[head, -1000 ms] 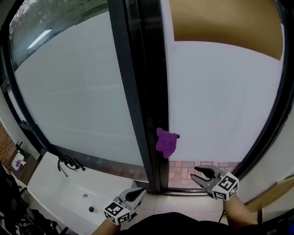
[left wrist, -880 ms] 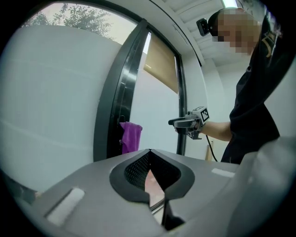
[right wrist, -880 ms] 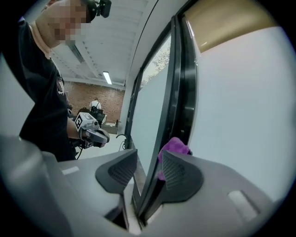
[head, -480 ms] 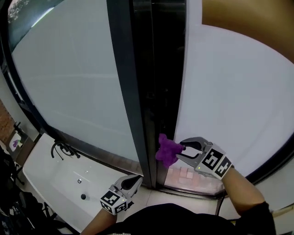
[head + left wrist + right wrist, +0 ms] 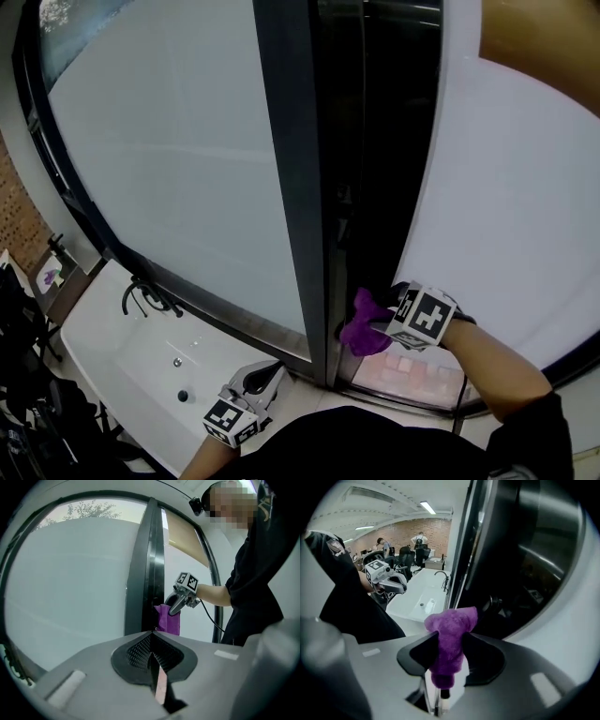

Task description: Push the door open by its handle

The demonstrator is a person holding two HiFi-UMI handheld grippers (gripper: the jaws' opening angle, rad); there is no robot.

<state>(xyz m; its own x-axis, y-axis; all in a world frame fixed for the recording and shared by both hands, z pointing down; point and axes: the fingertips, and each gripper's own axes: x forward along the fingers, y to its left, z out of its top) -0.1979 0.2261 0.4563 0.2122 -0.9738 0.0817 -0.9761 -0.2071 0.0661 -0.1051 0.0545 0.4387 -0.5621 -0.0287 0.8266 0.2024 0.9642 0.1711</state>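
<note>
My right gripper (image 5: 373,324) clamps its fingers on the purple-wrapped handle (image 5: 450,631) at the door (image 5: 511,197) edge. My left gripper (image 5: 268,377) hangs low near the sink (image 5: 112,361), fingers closed and empty.

Head view: steeply down on door frame (image 5: 302,187). Right gripper view: close on purple handle (image 5: 450,639). Left gripper view: farther, same handle.

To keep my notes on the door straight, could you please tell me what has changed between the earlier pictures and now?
The right tongs rose from low near the floor up to the purple handle and took hold of it. The dark gap beside the door looks wider, so it may have begun to swing. The left tongs stayed low, shut and empty.
</note>
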